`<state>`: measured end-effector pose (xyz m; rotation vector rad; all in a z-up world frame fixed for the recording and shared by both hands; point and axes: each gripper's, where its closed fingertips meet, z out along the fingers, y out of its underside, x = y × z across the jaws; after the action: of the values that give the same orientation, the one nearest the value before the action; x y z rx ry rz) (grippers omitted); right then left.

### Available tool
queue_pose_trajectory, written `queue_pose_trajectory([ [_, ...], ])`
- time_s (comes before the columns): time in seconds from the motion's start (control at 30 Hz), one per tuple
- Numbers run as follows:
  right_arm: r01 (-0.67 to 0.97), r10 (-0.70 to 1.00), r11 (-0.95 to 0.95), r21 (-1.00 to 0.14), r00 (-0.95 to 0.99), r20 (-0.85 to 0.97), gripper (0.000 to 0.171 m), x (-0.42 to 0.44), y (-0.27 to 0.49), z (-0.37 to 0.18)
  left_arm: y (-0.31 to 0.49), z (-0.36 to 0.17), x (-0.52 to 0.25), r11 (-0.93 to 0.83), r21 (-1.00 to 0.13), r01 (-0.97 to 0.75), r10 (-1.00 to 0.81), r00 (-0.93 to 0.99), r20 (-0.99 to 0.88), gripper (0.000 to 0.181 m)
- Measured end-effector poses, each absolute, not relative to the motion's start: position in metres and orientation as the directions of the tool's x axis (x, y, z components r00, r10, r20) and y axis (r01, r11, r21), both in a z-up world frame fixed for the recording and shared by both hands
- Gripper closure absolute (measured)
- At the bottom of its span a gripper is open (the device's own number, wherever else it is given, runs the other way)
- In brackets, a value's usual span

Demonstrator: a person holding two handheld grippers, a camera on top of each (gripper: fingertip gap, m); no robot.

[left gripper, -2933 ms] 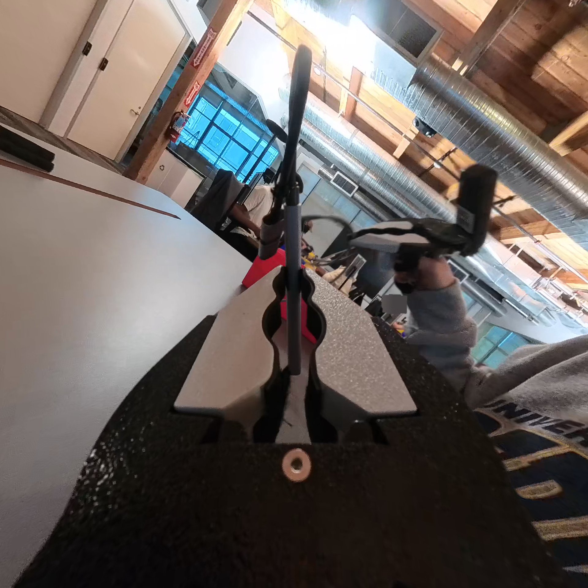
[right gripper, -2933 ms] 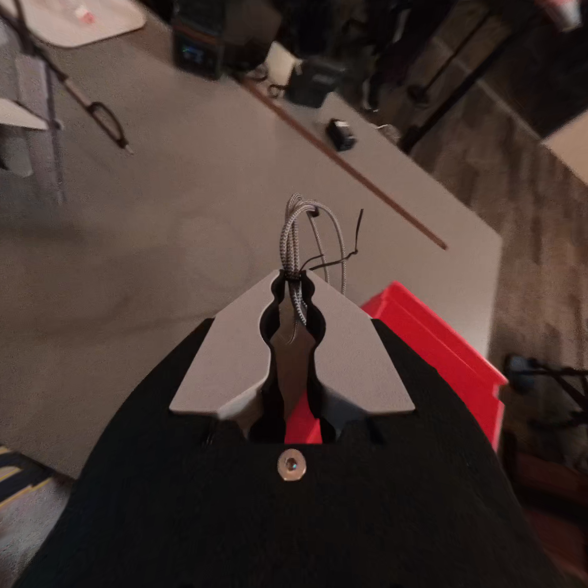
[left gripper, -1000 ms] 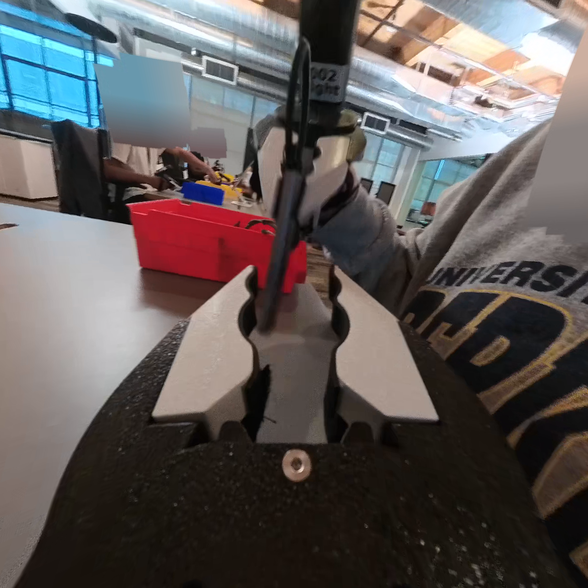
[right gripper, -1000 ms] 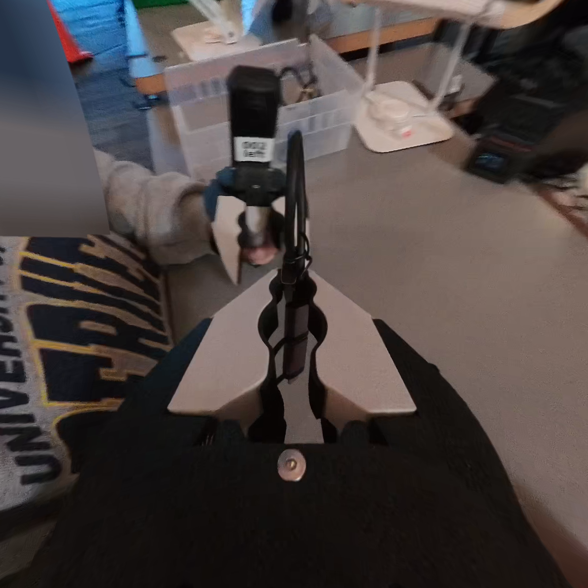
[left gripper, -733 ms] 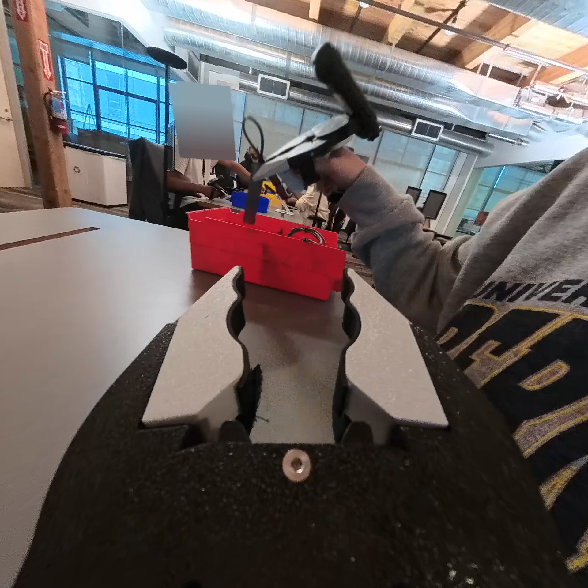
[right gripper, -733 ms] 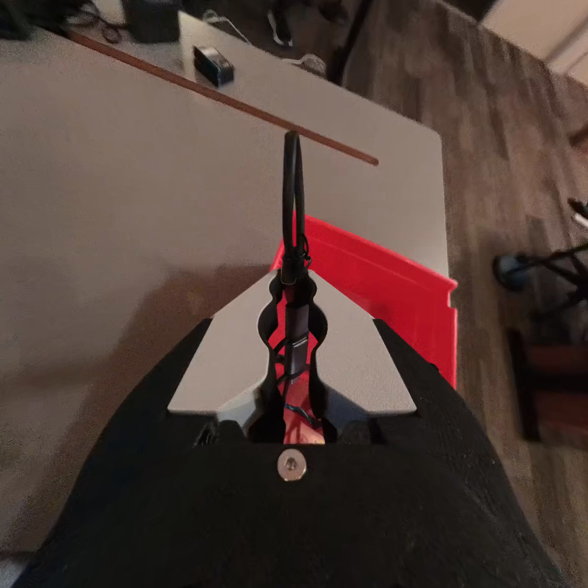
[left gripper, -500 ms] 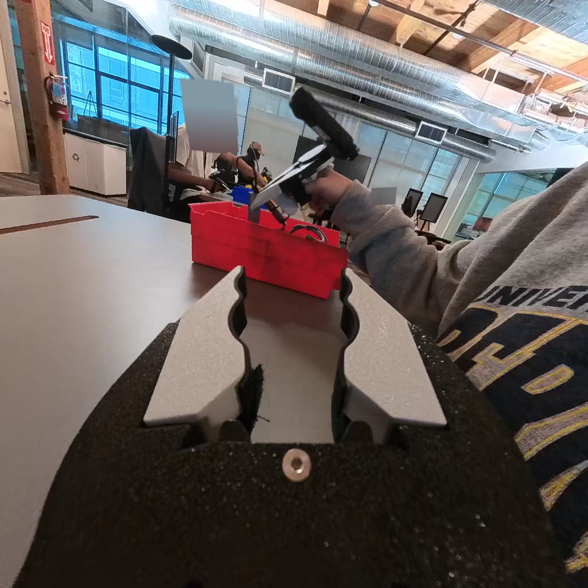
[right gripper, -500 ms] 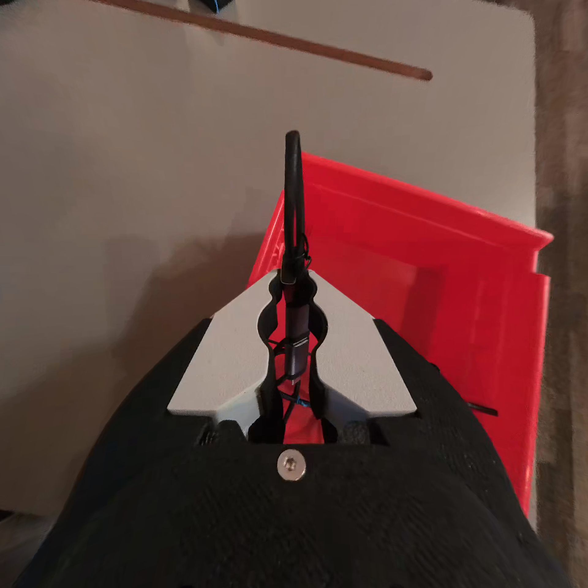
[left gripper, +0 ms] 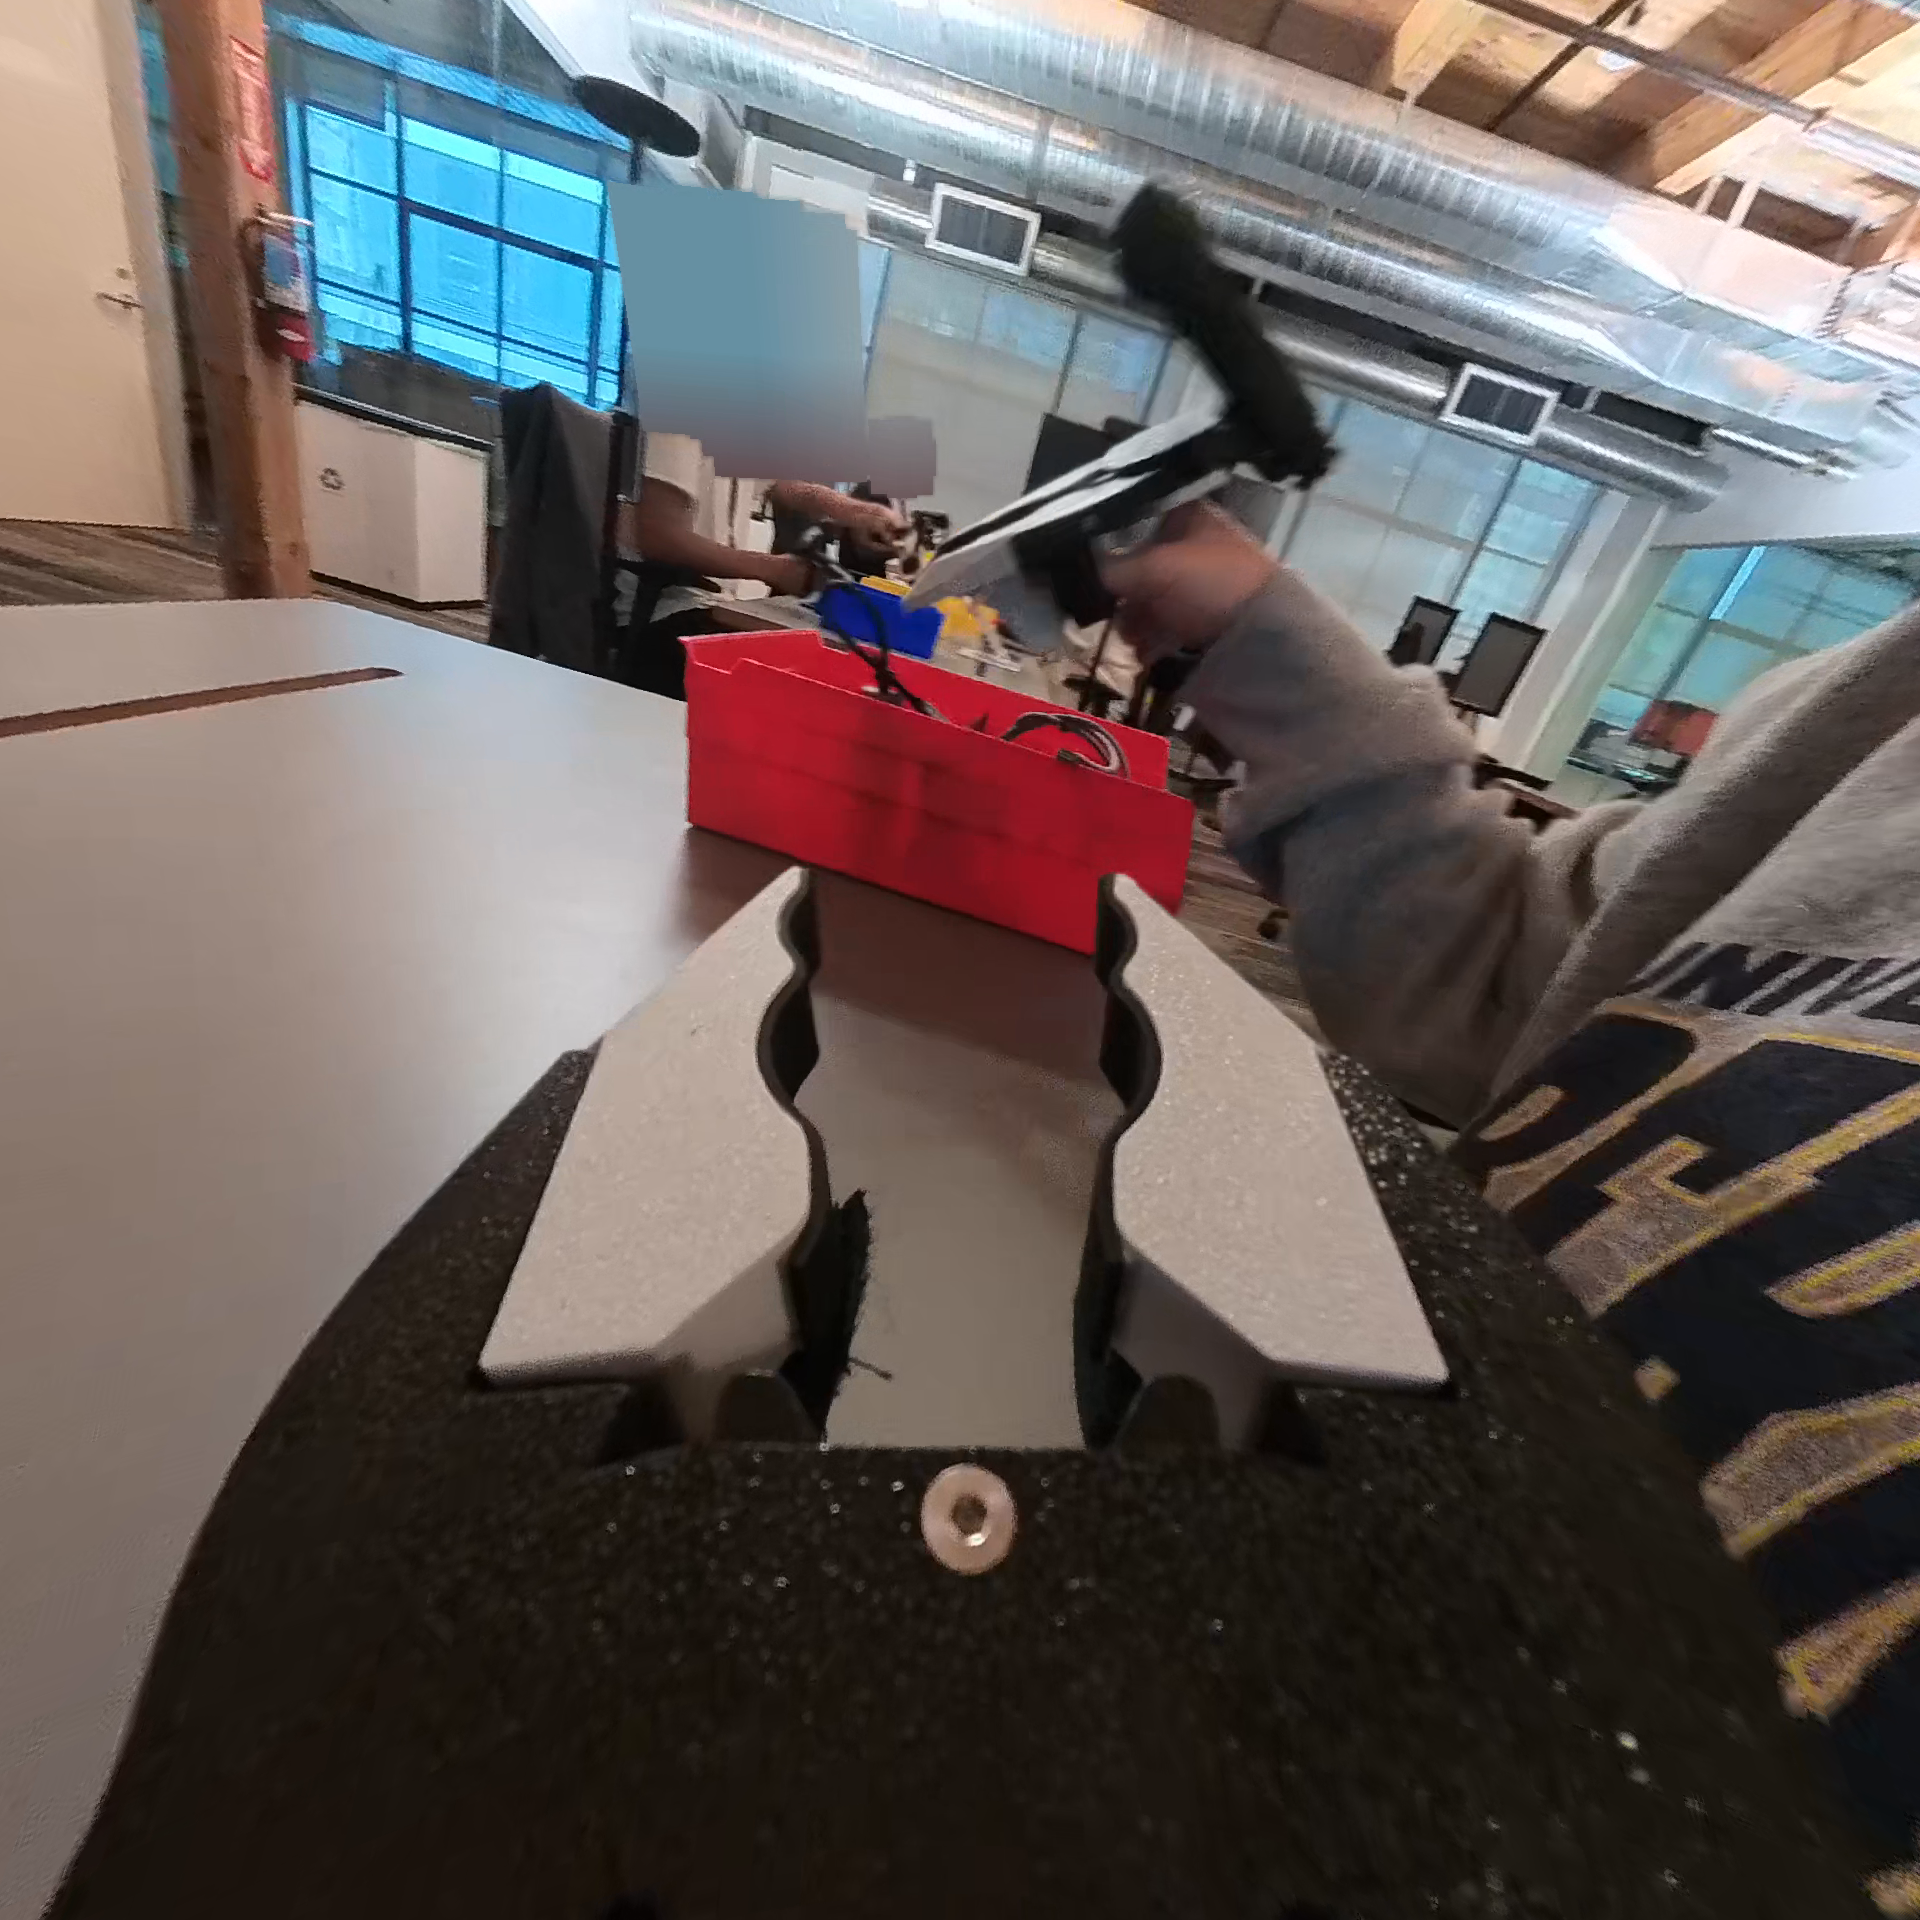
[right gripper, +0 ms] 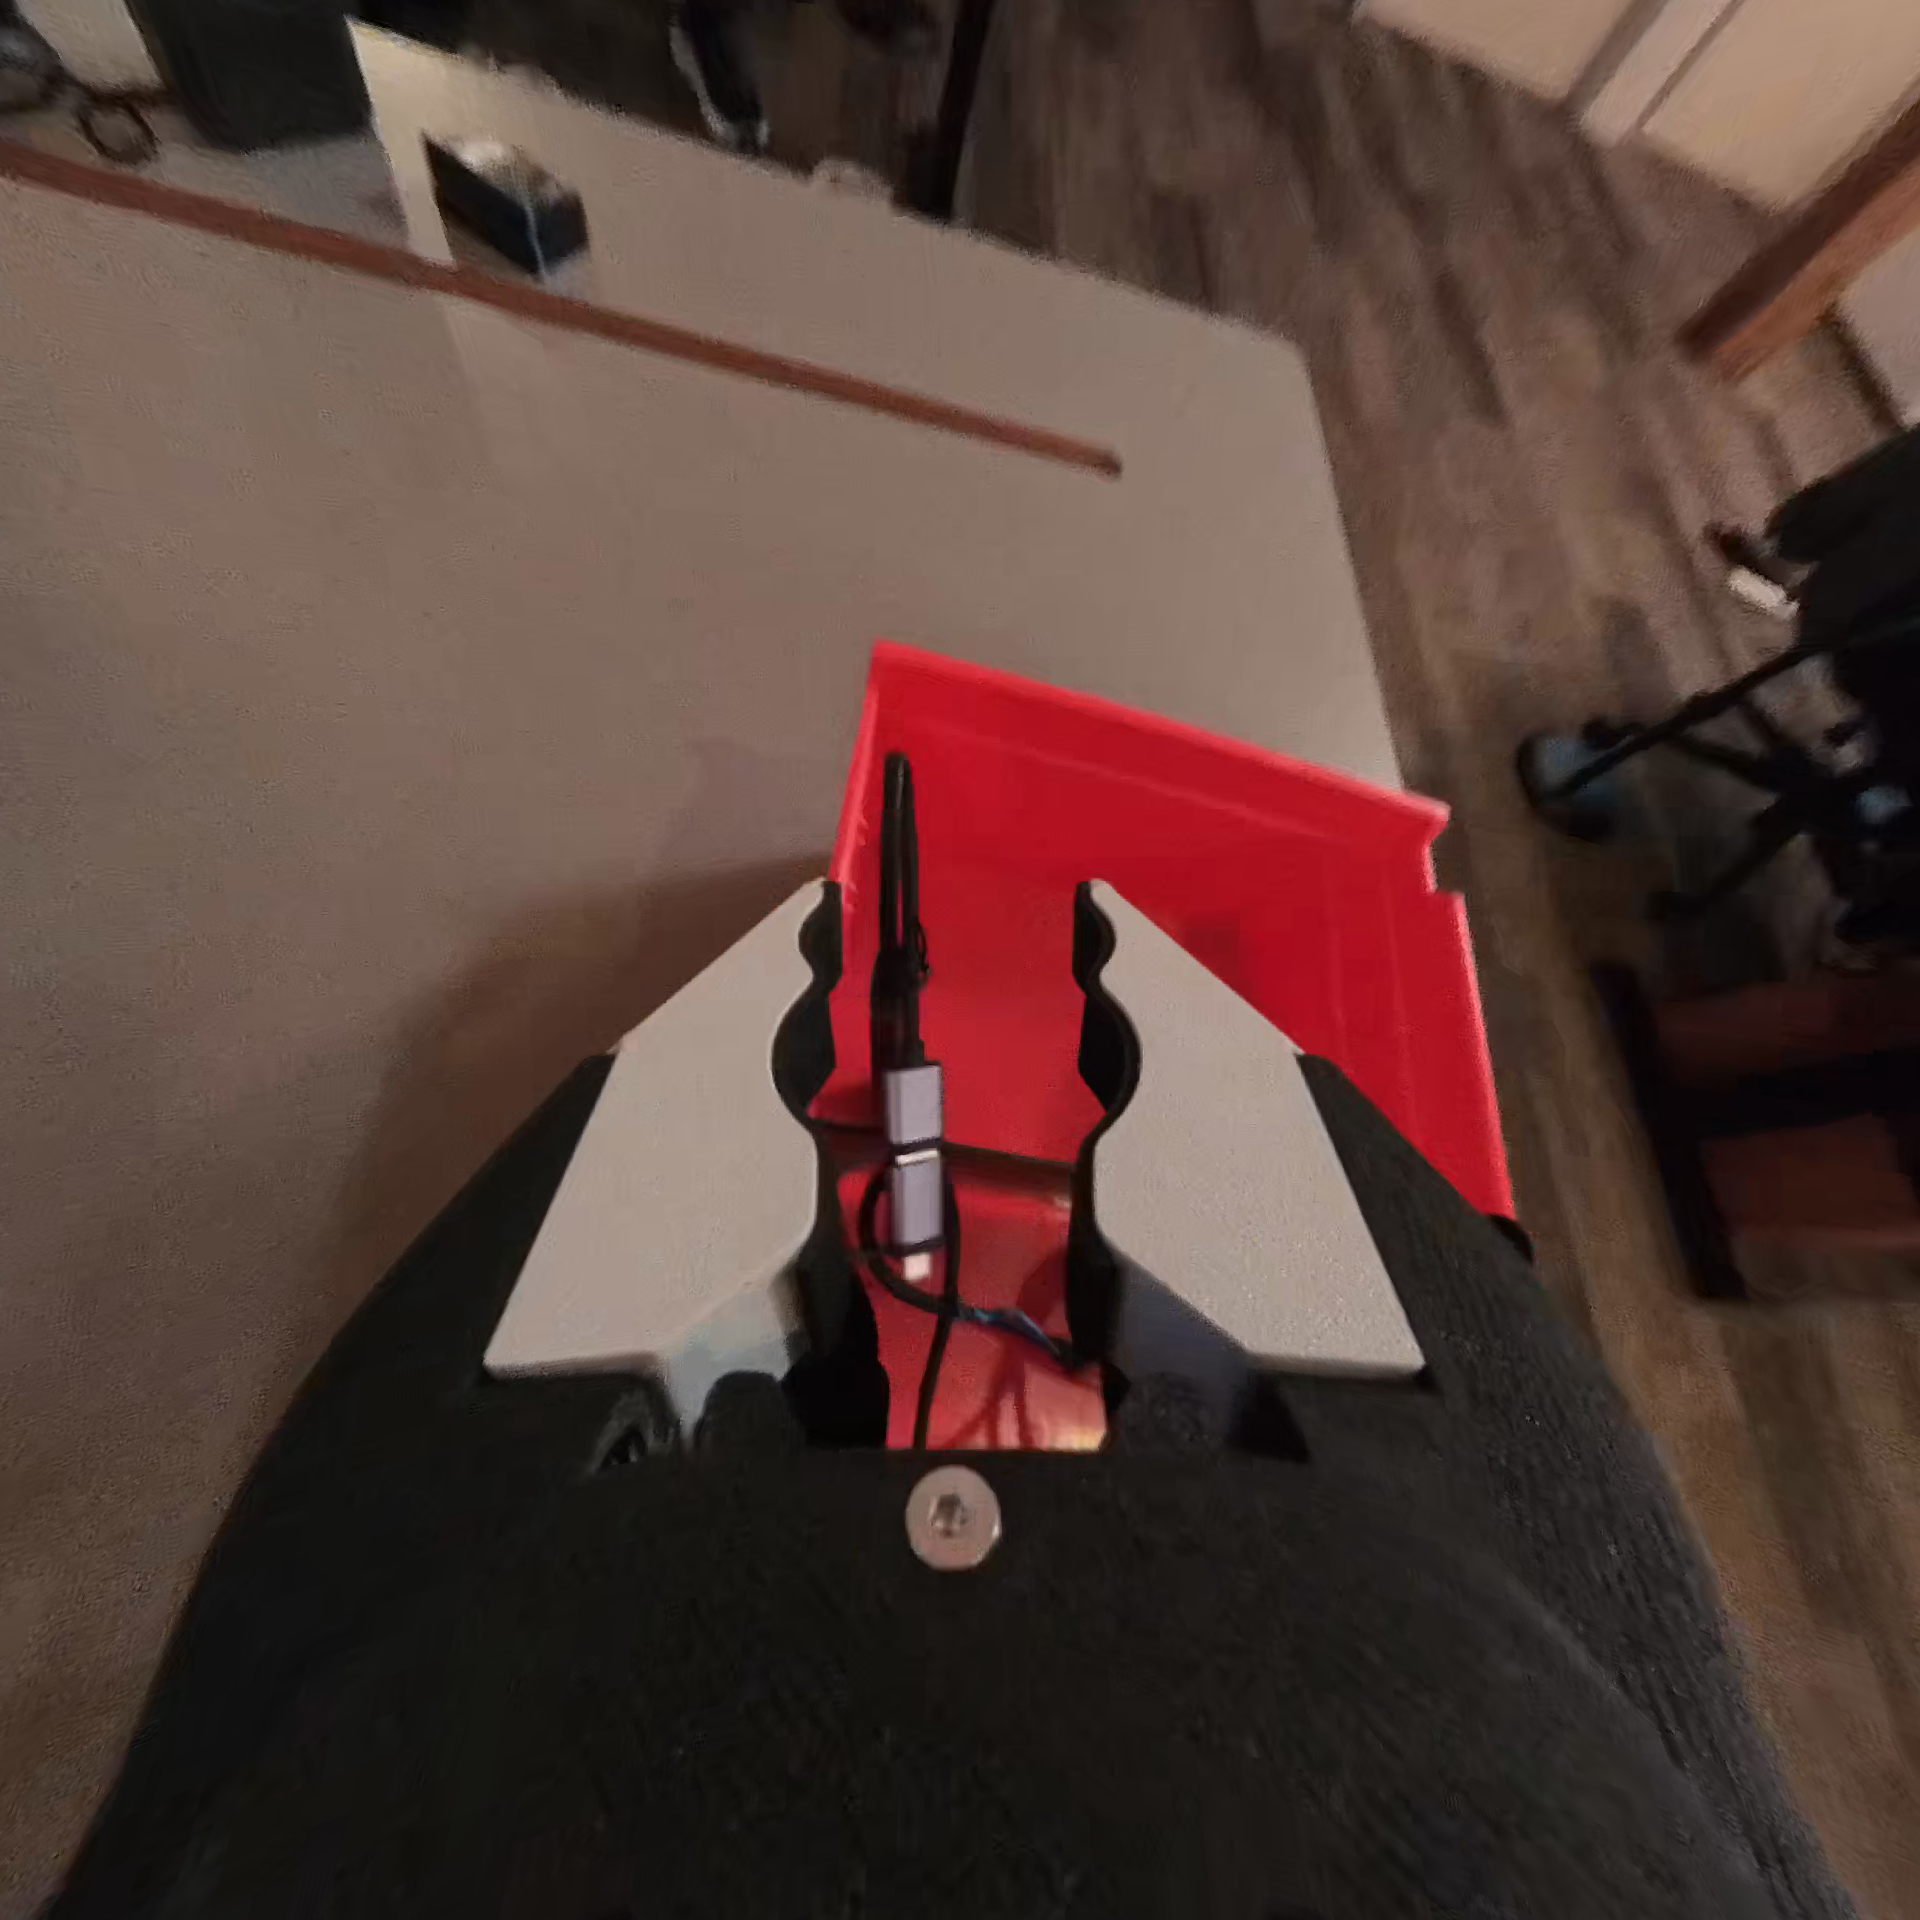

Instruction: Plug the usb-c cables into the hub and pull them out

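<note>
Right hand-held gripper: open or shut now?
Open. The right hand-held gripper has its fingers spread wide, and the cable hangs loose between them over the red bin.

A pale surface point(right gripper: 436, 644) crossed by a dark slot point(right gripper: 582, 312) is seen; a red bin point(right gripper: 1226, 831) is set on it toward 2 o'clock, near the corner.

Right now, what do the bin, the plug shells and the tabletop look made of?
Bin: moulded plastic, glossy red, with thin uniform walls and a stepped rim.
Plug shells: likely brushed metal, grey-silver with a dull sheen; painted plastic is possible.
Cable: black, finish too blurred to tell.
Tabletop: probably laminate, smooth beige, with soft reflections.
</note>
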<state>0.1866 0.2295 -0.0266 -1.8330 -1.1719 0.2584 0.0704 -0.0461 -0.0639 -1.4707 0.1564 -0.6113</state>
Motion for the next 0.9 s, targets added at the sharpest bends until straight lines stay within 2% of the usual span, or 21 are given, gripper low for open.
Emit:
queue_pose_trajectory([
  [0.1,0.428,0.842,0.177,-0.886,0.401,0.361,0.126,0.14,0.163,0.023,-0.044,-0.064,0.057,0.01,-0.963,0.268,-0.403,0.883,0.242,0.13],
  [0.17,0.27,0.869,0.351,-0.897,0.263,0.419,0.128,0.1,0.108,0.036,-0.044,-0.064,0.048,0.028,-0.966,0.258,-0.355,0.906,0.232,0.13],
  [0.27,0.058,0.879,0.456,-0.888,0.123,0.46,0.129,0.045,0.05,0.026,-0.045,-0.063,0.035,0.053,-0.967,0.248,-0.291,0.93,0.222,0.129],
  [0.33,-0.054,0.913,0.408,-0.911,0.046,0.406,0.134,0.012,0.029,0.006,-0.047,-0.06,0.026,0.074,-0.971,0.229,-0.246,0.947,0.205,0.128],
  [0.4,-0.128,0.959,0.28,-0.951,-0.003,0.283,0.142,-0.016,0.027,-0.019,-0.05,-0.056,0.02,0.095,-0.978,0.186,-0.205,0.965,0.163,0.129],
  [0.47,-0.124,0.982,0.172,-0.977,-0.053,0.18,0.141,-0.04,0.032,-0.047,-0.053,-0.055,0.016,0.091,-0.99,0.103,-0.161,0.983,0.088,0.131],
  [0.57,-0.097,0.981,0.18,-0.979,-0.049,0.185,0.14,-0.055,0.044,-0.078,-0.061,-0.045,0.027,0.084,-0.996,0.012,-0.136,0.991,0.001,0.13],
  [0.67,-0.136,0.981,0.139,-0.981,-0.117,0.156,0.139,-0.047,0.035,-0.072,-0.087,-0.019,0.046,0.078,-0.987,-0.139,-0.08,0.986,-0.145,0.132],
  [0.8,-0.173,0.973,0.18,-0.968,-0.11,0.201,0.139,-0.043,0.028,-0.065,-0.15,0.024,0.006,-0.059,-0.943,-0.328,0.163,0.929,-0.333,0.131],
  [0.87,-0.19,0.977,0.202,-0.961,-0.031,0.212,0.125,-0.045,0.036,-0.059,-0.184,0.036,-0.035,-0.214,-0.885,-0.414,0.235,0.857,-0.458,0.135],
  [0.9,-0.195,0.976,0.211,-0.958,-0.017,0.218,0.124,-0.046,0.037,-0.057,-0.201,0.035,-0.064,-0.339,-0.821,-0.459,0.258,0.794,-0.55,0.135],
])
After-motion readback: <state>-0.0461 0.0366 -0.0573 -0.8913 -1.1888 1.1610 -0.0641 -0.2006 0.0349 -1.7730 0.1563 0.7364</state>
